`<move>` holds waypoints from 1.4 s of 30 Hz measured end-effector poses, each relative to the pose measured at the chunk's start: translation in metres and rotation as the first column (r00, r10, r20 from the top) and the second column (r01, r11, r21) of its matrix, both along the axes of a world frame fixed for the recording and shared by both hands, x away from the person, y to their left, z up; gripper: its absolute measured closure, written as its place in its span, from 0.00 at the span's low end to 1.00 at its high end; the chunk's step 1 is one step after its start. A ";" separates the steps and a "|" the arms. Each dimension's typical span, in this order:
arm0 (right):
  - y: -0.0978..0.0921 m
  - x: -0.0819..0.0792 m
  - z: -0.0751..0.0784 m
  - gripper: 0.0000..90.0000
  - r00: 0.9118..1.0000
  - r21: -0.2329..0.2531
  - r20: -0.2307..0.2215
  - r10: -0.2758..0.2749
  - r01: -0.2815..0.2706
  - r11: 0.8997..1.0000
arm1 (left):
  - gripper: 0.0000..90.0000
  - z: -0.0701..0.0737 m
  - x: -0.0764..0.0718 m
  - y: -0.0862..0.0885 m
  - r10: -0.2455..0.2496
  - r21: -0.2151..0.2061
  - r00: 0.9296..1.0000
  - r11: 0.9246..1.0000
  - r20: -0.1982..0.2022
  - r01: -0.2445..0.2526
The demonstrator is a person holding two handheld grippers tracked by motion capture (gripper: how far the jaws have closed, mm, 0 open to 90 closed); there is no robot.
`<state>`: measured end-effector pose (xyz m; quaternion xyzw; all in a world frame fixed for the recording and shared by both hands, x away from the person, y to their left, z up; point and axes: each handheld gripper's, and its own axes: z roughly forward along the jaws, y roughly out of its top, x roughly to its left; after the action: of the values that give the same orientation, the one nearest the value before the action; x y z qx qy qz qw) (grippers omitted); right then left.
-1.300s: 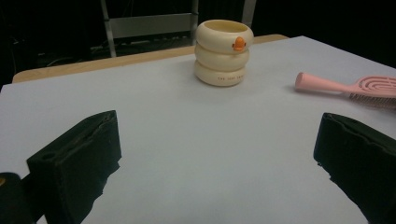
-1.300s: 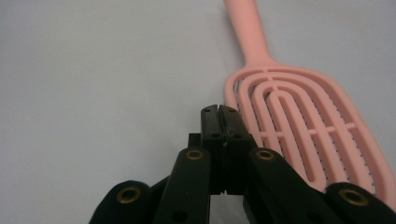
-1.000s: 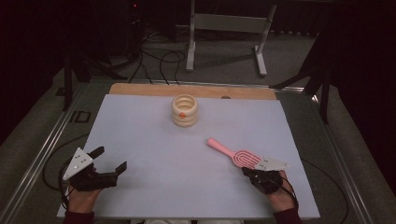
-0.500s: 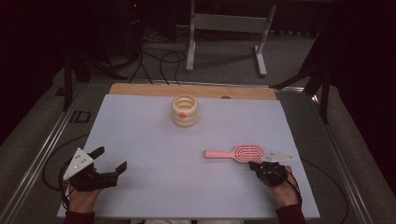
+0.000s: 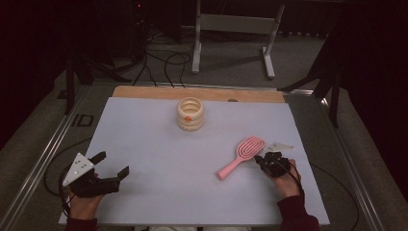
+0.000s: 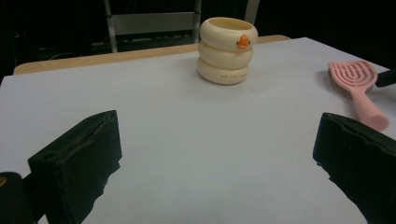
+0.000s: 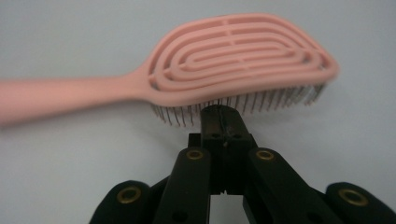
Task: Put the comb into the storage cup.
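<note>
A pink hairbrush [image 5: 240, 156] lies bristles-down on the white table [image 5: 144, 134], its handle pointing toward the front left. My right gripper [image 5: 260, 159] is shut, with its tip against the bristles at the edge of the brush head [image 7: 233, 60]; the closed jaws [image 7: 223, 113] hold nothing that I can see. My left gripper [image 5: 114, 164] rests at the front left, open and empty [image 6: 217, 140]. A cream cup [image 5: 190, 114] of stacked rings with an orange spot stands at the back middle. From the left gripper view the cup [image 6: 227, 49] is ahead and the hairbrush [image 6: 357, 88] is at the right.
A wooden strip [image 5: 202, 93] runs along the table's far edge. Behind it are a metal stand [image 5: 231, 29] and cables on the floor [image 5: 159, 62]. Metal rails [image 5: 53, 144] flank the table on both sides.
The brush has swung around its head: the handle went from pointing back-left, through left, to front-left. The right gripper shifted slightly along with it. The left gripper stayed put.
</note>
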<state>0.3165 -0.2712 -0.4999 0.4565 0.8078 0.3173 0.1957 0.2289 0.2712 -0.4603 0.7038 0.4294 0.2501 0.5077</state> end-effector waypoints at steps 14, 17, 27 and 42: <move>0.025 0.048 0.012 1.00 0.999 -0.103 -0.032 0.002 -0.005 0.995 | 0.02 -0.001 0.000 0.001 0.000 -0.006 1.000 1.000 0.002 0.000; 0.029 0.053 0.011 1.00 0.999 -0.121 -0.039 0.008 -0.013 0.993 | 0.02 -0.001 0.000 0.001 0.001 -0.007 1.000 1.000 0.002 -0.001; 0.047 0.067 0.008 1.00 0.997 -0.174 -0.048 0.066 -0.073 0.982 | 0.02 -0.002 0.001 0.001 0.001 -0.002 1.000 1.000 -0.005 -0.001; 0.036 0.060 0.020 0.97 0.998 -0.099 0.005 0.067 -0.066 0.993 | 0.02 -0.003 0.001 0.000 -0.001 -0.003 1.000 1.000 -0.009 0.001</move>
<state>0.3766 -0.2347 -0.4795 0.4177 0.8365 0.2854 0.2107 0.2303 0.2711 -0.4634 0.7046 0.4316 0.2459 0.5067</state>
